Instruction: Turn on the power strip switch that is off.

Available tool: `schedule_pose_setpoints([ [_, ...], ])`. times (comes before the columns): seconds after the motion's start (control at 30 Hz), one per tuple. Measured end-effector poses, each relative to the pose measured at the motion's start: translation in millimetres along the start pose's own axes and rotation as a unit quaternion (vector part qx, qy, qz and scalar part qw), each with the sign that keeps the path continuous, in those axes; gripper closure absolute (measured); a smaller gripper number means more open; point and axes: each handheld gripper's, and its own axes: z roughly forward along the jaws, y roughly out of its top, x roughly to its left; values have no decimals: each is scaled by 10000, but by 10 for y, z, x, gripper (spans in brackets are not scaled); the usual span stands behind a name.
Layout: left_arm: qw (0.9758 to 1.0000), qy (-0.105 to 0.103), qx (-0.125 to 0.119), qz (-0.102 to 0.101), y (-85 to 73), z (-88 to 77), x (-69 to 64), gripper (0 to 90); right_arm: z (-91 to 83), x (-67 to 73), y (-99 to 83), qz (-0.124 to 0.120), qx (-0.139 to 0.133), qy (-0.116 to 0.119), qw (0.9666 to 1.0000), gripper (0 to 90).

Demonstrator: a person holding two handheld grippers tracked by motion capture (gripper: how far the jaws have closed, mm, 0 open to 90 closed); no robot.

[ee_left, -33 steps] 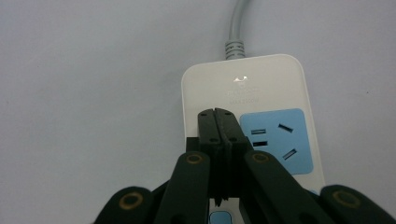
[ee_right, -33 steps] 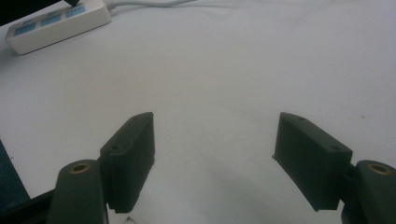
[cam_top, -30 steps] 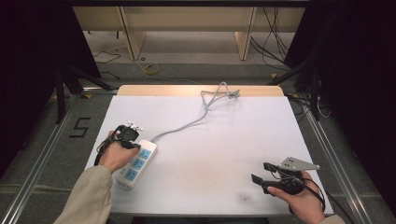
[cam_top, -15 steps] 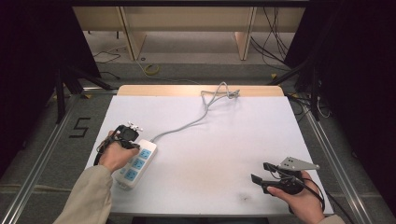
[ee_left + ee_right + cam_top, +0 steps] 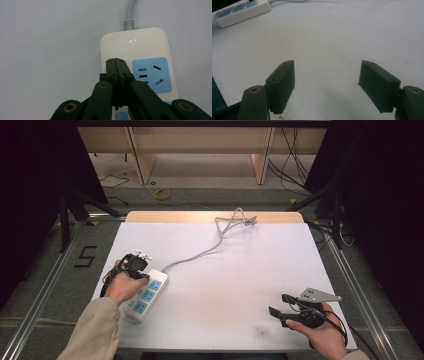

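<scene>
High view, change: against the earlier pictures nothing is seen to have moved, so no step is judged advanced.
High view, power strip point(image 5: 144, 295): placed on the tabletop point(image 5: 235, 270), partly under the left hand point(image 5: 122, 286); the right claw point(image 5: 278, 307) is held well apart from the strip.
Left gripper view: the left claw point(image 5: 117, 65) is clenched, empty, above the strip point(image 5: 140, 52).
Right gripper view: the right claw point(image 5: 325, 82) is released, low over bare tabletop.

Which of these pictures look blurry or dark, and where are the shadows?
High view: table brightly lit, surroundings nearly black. Left gripper view: power strip fairly sharp, near jaws soft. Right gripper view: dim and hazy, a soft shadow under the open right gripper.
</scene>
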Motion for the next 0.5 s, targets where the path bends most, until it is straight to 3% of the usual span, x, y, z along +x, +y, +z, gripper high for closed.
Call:
schedule_pose_setpoints([
  [0.5,10000,-28,-45,76,-9,-2,7,899,0,-1,0,-6,0,6,10000,293],
])
